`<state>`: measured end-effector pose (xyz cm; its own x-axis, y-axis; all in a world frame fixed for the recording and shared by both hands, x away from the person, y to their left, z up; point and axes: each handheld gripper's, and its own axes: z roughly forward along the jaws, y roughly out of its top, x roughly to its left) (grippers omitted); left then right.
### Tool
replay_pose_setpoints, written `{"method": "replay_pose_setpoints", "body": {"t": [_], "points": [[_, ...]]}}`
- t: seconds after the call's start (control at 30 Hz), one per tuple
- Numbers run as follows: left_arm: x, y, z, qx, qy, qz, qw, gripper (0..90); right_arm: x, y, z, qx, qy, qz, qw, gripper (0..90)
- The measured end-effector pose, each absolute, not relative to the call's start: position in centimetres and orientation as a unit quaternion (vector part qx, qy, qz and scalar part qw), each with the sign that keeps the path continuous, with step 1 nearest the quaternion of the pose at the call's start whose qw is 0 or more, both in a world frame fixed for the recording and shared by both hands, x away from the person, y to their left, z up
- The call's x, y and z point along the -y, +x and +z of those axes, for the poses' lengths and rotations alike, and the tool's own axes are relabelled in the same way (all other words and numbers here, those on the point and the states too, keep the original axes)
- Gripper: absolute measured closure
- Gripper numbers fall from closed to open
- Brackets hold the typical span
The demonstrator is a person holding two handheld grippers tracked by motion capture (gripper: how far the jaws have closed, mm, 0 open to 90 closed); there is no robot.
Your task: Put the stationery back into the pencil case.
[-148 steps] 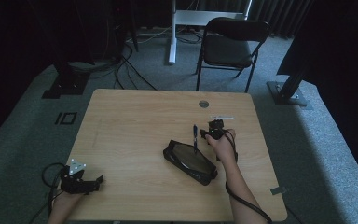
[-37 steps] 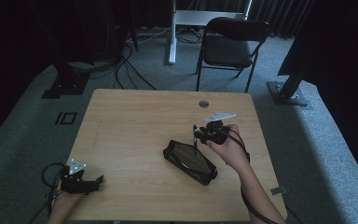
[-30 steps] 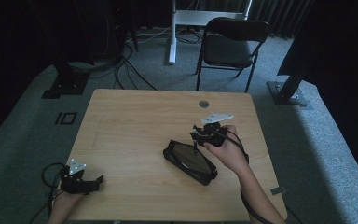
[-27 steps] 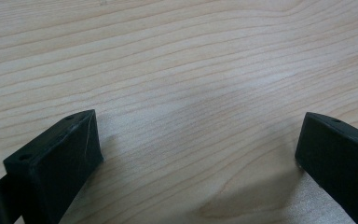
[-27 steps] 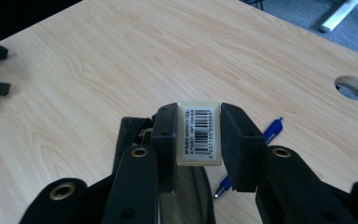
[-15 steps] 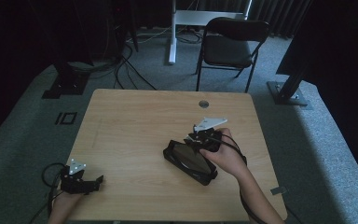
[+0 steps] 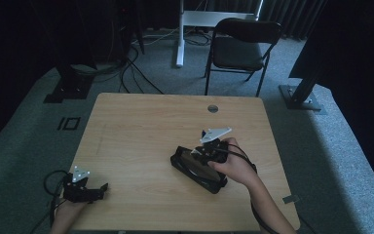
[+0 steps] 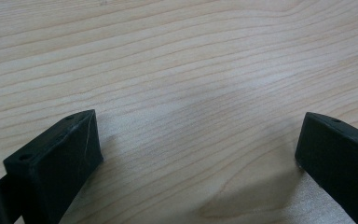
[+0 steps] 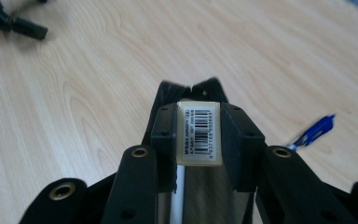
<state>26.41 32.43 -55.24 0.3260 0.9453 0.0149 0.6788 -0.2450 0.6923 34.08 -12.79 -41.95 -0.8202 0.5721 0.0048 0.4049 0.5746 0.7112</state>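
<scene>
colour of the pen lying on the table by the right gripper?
Blue pen, clearest in the right gripper view.

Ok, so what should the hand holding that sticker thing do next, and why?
Probably lower the right gripper a little toward the black case, and only then let go. Its jaws are shut on a barcode-labelled item, and in the high view it hangs right over the case. A short move down should set the item in place rather than drop it.
</scene>
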Motion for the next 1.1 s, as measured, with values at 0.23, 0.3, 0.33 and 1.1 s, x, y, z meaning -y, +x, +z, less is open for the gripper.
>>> {"method": "replay_pose_setpoints", "body": {"t": [0.23, 0.3, 0.33, 1.1], "points": [[-32.4, 26.4, -55.2, -0.536, 0.757, 0.222, 0.299, 0.2, 12.3, 34.3, -43.3, -0.889, 0.277, 0.352, 0.097, 67.9], [-32.4, 26.4, -55.2, -0.536, 0.757, 0.222, 0.299, 0.2, 11.9, 34.4, -43.9, -0.893, 0.276, 0.344, 0.092, 67.8], [-32.4, 26.4, -55.2, -0.536, 0.757, 0.222, 0.299, 0.2, 11.9, 34.5, -44.1, -0.895, 0.274, 0.34, 0.09, 67.8], [-32.4, 26.4, -55.2, -0.537, 0.757, 0.222, 0.3, 0.2, 10.4, 35.9, -47.8, -0.921, 0.286, 0.254, 0.079, 67.9]]}}
